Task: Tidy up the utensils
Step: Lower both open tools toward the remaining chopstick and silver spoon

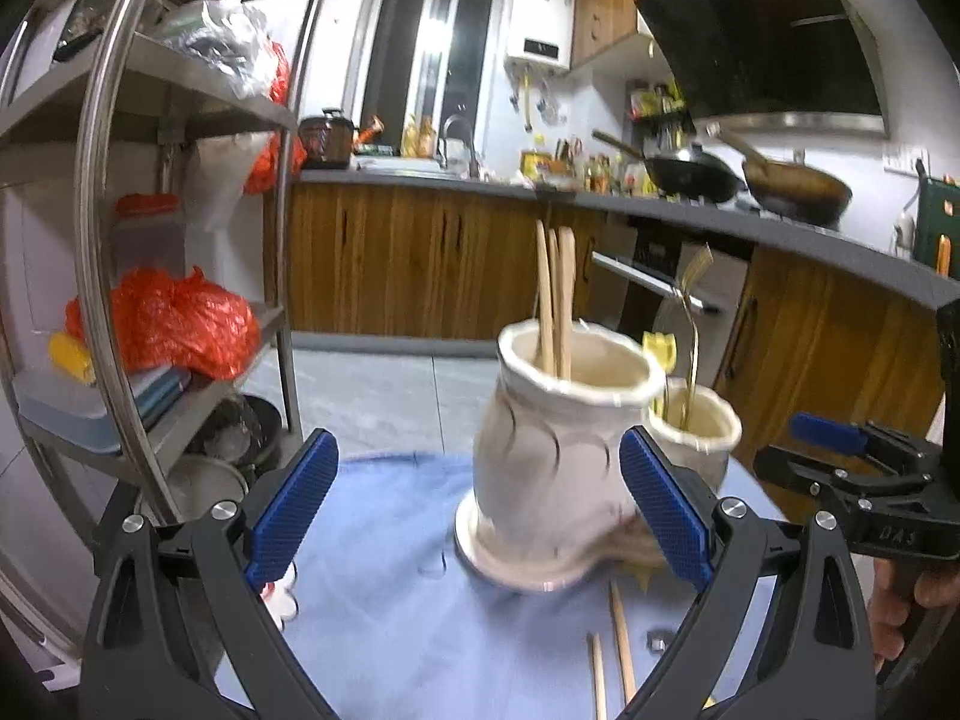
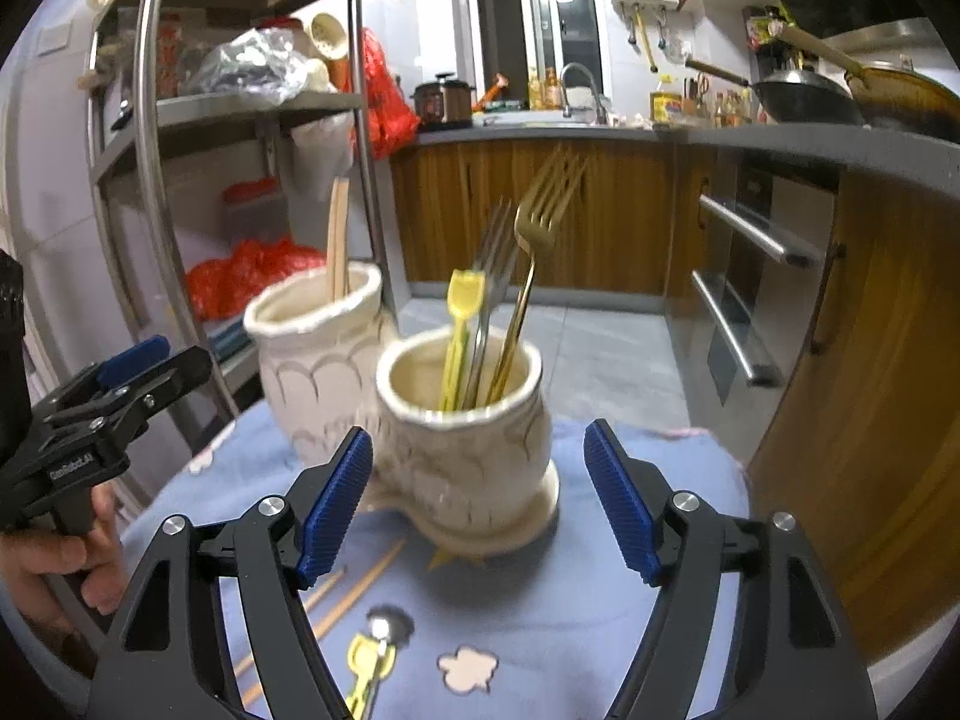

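Left wrist view. Left gripper (image 1: 477, 504): fingers spread wide, nothing held; the right blue pad overlaps the taller ceramic jar (image 1: 552, 450) in the picture, contact not clear. Jar at frame centre on the blue cloth (image 1: 384, 570) over the bench, holding wooden chopsticks (image 1: 555, 300) upright. Smaller ceramic jar (image 1: 699, 432) just behind it to the right, with forks. Two loose chopsticks (image 1: 621, 636) lie on the cloth at lower centre. Right gripper (image 1: 840, 462) at the right edge, side-on.

Right wrist view. Right gripper (image 2: 480, 504): fingers apart, empty, either side of the smaller jar (image 2: 468, 432) without touching it. Contents: gold fork (image 2: 534, 252), silver fork (image 2: 495, 276), yellow plastic utensil (image 2: 459, 324). Taller jar (image 2: 318, 360) beside it, centre left. On the cloth at lower centre: a yellow-handled utensil (image 2: 369, 666) and loose chopsticks (image 2: 336, 594).

Step in hand, judged: sorting under way, both hands free between placements. Next move likely calls for lowering onto a loose chopstick, pinching it and standing it in the taller jar.
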`<state>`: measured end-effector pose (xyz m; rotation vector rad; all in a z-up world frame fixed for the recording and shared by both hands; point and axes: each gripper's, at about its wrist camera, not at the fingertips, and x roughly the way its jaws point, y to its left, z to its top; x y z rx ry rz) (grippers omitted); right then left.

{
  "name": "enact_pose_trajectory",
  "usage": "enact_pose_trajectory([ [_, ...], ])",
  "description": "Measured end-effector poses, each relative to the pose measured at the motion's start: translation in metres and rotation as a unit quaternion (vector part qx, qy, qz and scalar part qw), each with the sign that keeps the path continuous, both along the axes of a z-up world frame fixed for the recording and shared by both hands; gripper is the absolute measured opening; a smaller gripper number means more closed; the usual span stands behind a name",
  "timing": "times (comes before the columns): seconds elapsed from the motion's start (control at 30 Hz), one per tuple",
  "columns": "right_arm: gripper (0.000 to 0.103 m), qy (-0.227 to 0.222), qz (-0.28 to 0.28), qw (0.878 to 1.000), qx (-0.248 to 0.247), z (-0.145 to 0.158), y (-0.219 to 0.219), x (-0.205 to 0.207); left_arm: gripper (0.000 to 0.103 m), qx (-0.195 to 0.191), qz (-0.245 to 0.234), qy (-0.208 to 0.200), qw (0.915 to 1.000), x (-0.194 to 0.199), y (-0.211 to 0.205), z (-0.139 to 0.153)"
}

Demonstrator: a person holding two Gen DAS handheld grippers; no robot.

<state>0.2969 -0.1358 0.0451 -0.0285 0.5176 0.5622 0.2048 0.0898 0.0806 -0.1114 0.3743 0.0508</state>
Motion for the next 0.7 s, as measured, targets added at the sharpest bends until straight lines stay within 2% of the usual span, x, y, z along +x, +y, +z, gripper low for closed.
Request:
enact_pose_trajectory([
  [0.27, 0.074, 0.041, 0.019, 0.999, -0.014, -0.029, 0.005, -0.015, 0.093, 0.02, -0.025, 0.044, 0.9985, -0.012, -0.016, -0.025],
  [0.53, 0.072, 0.084, 0.036, 0.995, -0.031, -0.059, 0.004, -0.035, 0.092, 0.047, -0.051, 0.091, 0.9934, -0.024, -0.031, -0.048],
  [0.7, 0.059, 0.118, 0.044, 0.992, -0.032, -0.073, 0.002, -0.042, 0.078, 0.052, -0.069, 0.115, 0.9896, -0.031, -0.035, -0.057],
])
